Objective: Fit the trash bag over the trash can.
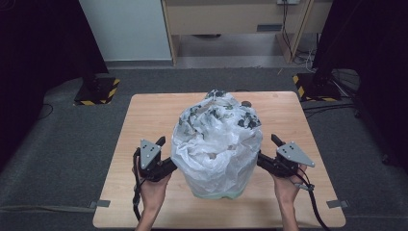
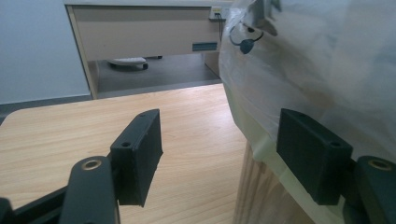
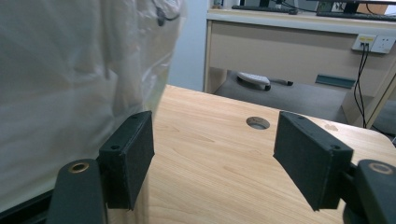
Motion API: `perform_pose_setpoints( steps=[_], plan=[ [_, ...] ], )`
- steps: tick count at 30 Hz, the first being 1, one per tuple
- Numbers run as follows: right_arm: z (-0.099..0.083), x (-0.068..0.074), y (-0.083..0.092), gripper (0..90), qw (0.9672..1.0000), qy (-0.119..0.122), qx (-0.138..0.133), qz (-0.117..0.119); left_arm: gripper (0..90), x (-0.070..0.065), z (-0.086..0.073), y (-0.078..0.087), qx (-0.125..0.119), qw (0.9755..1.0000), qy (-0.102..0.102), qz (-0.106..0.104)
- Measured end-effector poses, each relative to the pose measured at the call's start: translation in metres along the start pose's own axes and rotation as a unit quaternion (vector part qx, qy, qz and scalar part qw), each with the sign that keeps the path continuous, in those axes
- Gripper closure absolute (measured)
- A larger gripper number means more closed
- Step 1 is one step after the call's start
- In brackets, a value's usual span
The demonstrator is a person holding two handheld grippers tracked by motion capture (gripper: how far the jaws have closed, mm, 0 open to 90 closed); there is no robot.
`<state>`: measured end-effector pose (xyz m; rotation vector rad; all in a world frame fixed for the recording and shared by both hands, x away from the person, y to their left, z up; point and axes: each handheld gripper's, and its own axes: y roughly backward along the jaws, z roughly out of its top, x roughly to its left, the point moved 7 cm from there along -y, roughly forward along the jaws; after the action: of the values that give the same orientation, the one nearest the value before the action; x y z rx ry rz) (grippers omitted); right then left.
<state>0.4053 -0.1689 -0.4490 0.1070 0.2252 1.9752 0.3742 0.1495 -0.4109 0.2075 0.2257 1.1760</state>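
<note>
A bulky white translucent plastic bag point(image 1: 216, 144) stands upright in the middle of the wooden table point(image 1: 144, 115), with dark shapes showing through its crumpled top and a pale green base under it. My left gripper point(image 1: 167, 154) is open at the bag's left side, its right jaw against the plastic. In the left gripper view the left gripper point(image 2: 219, 135) has the bag point(image 2: 327, 70) at its right. My right gripper point(image 1: 268, 150) is open at the bag's right side. In the right gripper view the right gripper point(image 3: 215, 135) has the bag point(image 3: 70, 70) beside its left jaw.
A round hole point(image 3: 257, 122) is cut in the table top at the far right. Two stand bases with yellow-black stripes point(image 1: 96, 91) point(image 1: 315, 86) sit on the grey carpet past the table's far corners. A beige desk point(image 1: 231, 19) with cables stands behind.
</note>
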Motion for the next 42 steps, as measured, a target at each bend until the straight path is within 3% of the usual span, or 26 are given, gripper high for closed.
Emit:
perform_pose_setpoints(
  steps=[7, 11, 17, 22, 30, 33, 39, 42],
  plan=[
    [0.011, -0.024, 0.013, 29.7, 0.9997, -0.017, -0.015, -0.01, 30.6, 0.027, -0.01, 0.01, 0.002, 0.9995, 0.025, 0.017],
    [0.019, -0.034, 0.02, 32.0, 0.9992, -0.03, -0.026, -0.006, 30.6, 0.043, -0.024, 0.012, 0.014, 0.9989, 0.024, 0.037],
    [0.038, -0.042, 0.031, 42.8, 0.9975, -0.043, -0.052, 0.023, 30.6, 0.064, -0.061, 0.006, 0.063, 0.9956, 0.019, 0.066],
    [0.058, -0.041, 0.042, 55.4, 0.9928, -0.062, -0.082, 0.063, 30.6, 0.078, -0.095, -0.001, 0.107, 0.9906, 0.014, 0.084],
    [0.085, -0.028, 0.052, 71.5, 0.9865, -0.058, -0.108, 0.109, 29.9, 0.087, -0.134, -0.009, 0.154, 0.9839, 0.015, 0.09],
    [0.094, -0.024, 0.052, 76.7, 0.9838, -0.061, -0.116, 0.123, 29.1, 0.088, -0.143, -0.012, 0.165, 0.9823, 0.014, 0.088],
    [0.111, -0.013, 0.054, 88.4, 0.9815, -0.05, -0.123, 0.138, 29.2, 0.089, -0.15, -0.016, 0.184, 0.9785, 0.008, 0.093],
    [0.122, -0.003, 0.053, 90.0, 0.9776, -0.043, -0.13, 0.16, 29.3, 0.088, -0.152, -0.017, 0.185, 0.9784, 0.005, 0.092]
  ],
)
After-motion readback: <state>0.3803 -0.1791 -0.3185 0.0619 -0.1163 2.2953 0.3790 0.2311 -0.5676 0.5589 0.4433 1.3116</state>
